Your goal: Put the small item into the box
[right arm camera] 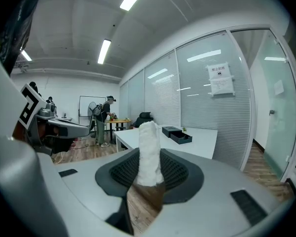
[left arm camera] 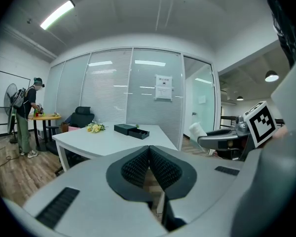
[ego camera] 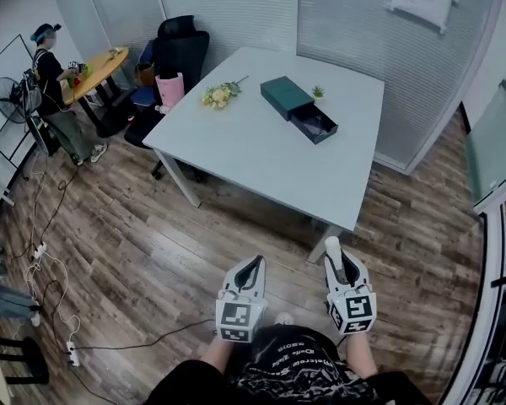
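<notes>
Held low, well short of the tabletop (ego camera: 261, 142), the left gripper (ego camera: 251, 267) has its jaws together and empty, while the right gripper (ego camera: 337, 256) has its jaws clamped on a white roll (right arm camera: 149, 144).

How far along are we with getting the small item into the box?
Done: the dark green rectangular box lies on the white table with its drawer pulled open. In hand: the right gripper is clamped on a white rolled cloth-like item; the left gripper is shut and empty. Left: both grippers hang over the wooden floor, short of the table, so approach and set the item in the drawer.
</notes>
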Demonstrator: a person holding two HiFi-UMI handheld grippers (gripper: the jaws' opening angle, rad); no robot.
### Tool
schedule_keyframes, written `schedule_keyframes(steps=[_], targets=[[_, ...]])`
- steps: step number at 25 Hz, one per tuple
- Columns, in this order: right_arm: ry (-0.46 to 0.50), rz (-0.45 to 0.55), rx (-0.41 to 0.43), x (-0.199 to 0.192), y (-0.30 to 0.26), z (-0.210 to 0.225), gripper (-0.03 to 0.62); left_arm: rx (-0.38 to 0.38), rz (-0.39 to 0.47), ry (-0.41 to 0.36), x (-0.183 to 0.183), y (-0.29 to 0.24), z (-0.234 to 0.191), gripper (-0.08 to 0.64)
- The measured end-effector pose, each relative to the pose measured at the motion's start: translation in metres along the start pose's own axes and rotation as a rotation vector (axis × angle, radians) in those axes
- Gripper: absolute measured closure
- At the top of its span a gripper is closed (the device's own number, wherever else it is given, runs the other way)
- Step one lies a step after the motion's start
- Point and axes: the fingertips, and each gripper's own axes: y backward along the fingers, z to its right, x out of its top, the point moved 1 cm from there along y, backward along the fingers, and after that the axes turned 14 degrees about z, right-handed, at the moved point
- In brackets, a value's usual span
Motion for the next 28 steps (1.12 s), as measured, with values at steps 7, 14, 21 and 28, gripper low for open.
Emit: schedule_keyframes(steps=[7,14,21,28], targets=[[-0.003,0.005,0.009,0.0,-0.014,0.029,0.457,-0.006,-0.009,0.009,-0.004,-0.035,0.013,0.543],[-0.01,-0.008,-0.001,-0.005,-0.036,0.045,0.457,-0.035,-0.001,0.025,-0.006,-0.073,0.009,0.543],[-0.022,-0.017,-0.055,-0.014,-0.086,0.07,0.457,-0.102,0.005,0.027,-0.013,-0.135,-0.01,0.543],[-0.01,-0.038,-0.1,-0.008,-0.17,0.094,0.457,-0.13,0.005,0.038,-0.006,-0.223,-0.065,0.543]])
